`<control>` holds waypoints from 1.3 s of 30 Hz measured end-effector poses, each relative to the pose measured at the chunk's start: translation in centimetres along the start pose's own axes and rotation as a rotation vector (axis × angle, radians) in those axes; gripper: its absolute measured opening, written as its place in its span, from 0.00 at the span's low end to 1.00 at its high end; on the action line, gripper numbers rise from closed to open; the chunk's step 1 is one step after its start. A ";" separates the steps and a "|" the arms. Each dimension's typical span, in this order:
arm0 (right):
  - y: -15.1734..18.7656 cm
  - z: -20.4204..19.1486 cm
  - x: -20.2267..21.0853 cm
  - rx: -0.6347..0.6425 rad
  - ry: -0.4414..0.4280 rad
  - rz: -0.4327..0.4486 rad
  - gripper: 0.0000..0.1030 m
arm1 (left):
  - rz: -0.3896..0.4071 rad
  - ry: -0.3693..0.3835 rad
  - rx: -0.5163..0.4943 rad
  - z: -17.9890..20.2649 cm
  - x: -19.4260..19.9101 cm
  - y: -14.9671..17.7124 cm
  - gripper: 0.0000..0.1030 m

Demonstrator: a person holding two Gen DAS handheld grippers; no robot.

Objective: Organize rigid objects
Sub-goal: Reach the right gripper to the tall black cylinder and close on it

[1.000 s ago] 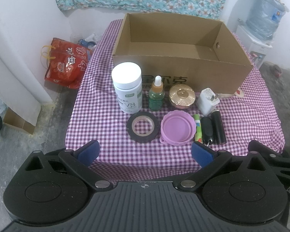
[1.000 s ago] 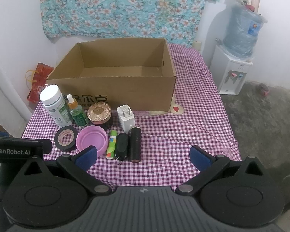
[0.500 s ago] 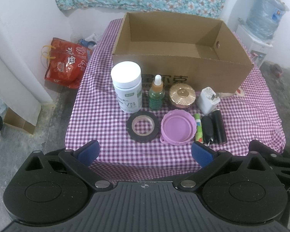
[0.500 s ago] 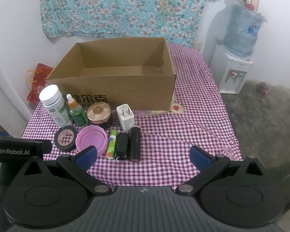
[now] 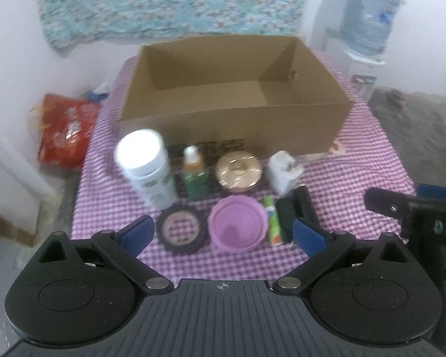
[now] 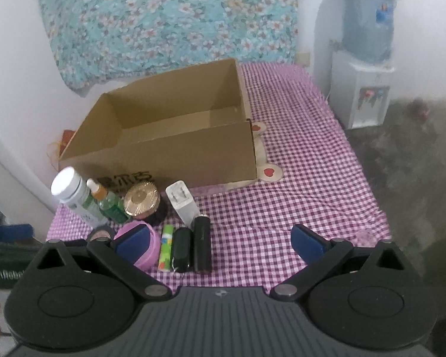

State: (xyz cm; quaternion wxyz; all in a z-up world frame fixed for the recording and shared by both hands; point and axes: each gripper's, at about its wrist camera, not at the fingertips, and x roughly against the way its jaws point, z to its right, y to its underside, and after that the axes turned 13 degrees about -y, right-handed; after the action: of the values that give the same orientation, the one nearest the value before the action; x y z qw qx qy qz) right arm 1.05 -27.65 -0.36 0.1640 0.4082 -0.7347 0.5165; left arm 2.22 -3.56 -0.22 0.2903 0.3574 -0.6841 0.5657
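On the checked cloth, in front of an open cardboard box [image 5: 235,104], stand a white bottle [image 5: 145,166], a green dropper bottle [image 5: 194,175], a gold-lidded jar [image 5: 239,171] and a white charger [image 5: 282,172]. Nearer lie a black tape roll [image 5: 183,230], a purple bowl [image 5: 238,227], a green tube [image 5: 273,220] and two black items [image 6: 201,244]. My left gripper [image 5: 223,232] hovers open before the tape and bowl, gripping nothing. My right gripper [image 6: 220,242] is wide, its jaws closing a little; the tube [image 6: 166,247] and black items lie beyond them, untouched.
A water dispenser [image 6: 362,68] stands on the floor right of the table. A red bag [image 5: 65,131] lies on the floor at the left. Floral cloth [image 6: 169,17] hangs on the back wall. Bare checked tablecloth [image 6: 297,178] spreads right of the box.
Both grippers have moved in toward the row of objects and rolled, so the box now looks tilted. The left wrist view is blurred. The right jaws stand slightly narrower.
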 end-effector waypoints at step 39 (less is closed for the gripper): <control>-2.2 8.4 -13.2 -0.298 -0.359 -0.373 0.20 | -0.173 0.260 -0.303 11.2 -9.3 -1.2 0.35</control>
State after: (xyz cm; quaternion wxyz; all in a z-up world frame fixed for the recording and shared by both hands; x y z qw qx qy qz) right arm 12.34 -29.75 -11.23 0.1815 0.5925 -0.7318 0.2835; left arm 8.59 -13.17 -9.12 0.4741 0.2909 -0.6849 0.4707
